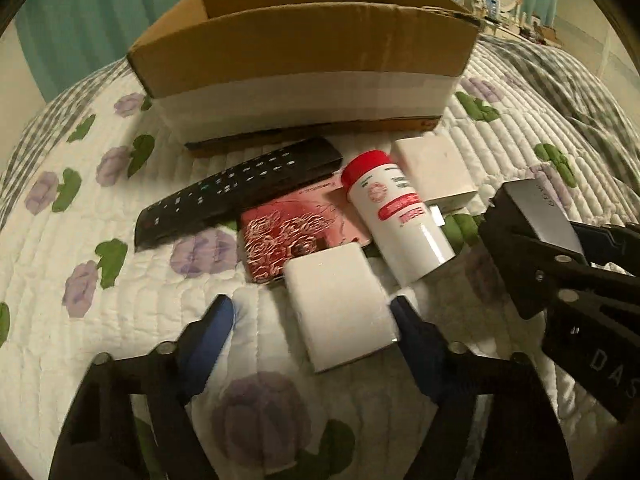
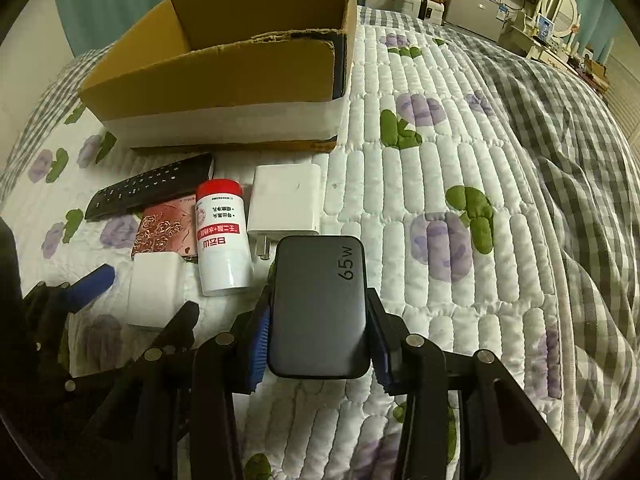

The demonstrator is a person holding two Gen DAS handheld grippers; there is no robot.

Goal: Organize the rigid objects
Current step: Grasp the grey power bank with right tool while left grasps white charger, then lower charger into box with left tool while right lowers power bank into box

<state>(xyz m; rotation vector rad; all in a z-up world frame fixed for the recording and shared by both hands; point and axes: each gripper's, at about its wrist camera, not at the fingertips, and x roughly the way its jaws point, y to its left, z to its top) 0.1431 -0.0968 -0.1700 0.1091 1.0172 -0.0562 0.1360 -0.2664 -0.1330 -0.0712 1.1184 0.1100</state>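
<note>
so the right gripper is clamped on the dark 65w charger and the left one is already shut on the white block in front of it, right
Not quite. The right gripper is clamped on the dark 65W charger, but the left gripper is open: in the left wrist view its fingers straddle the white block with a clear gap on the left side, so it isn't shut on it.

The remote [image 1: 240, 190] covers the pink case's [image 1: 292, 232] far edge; the box [image 2: 224, 80] interior floor stays hidden behind its wall.
</note>
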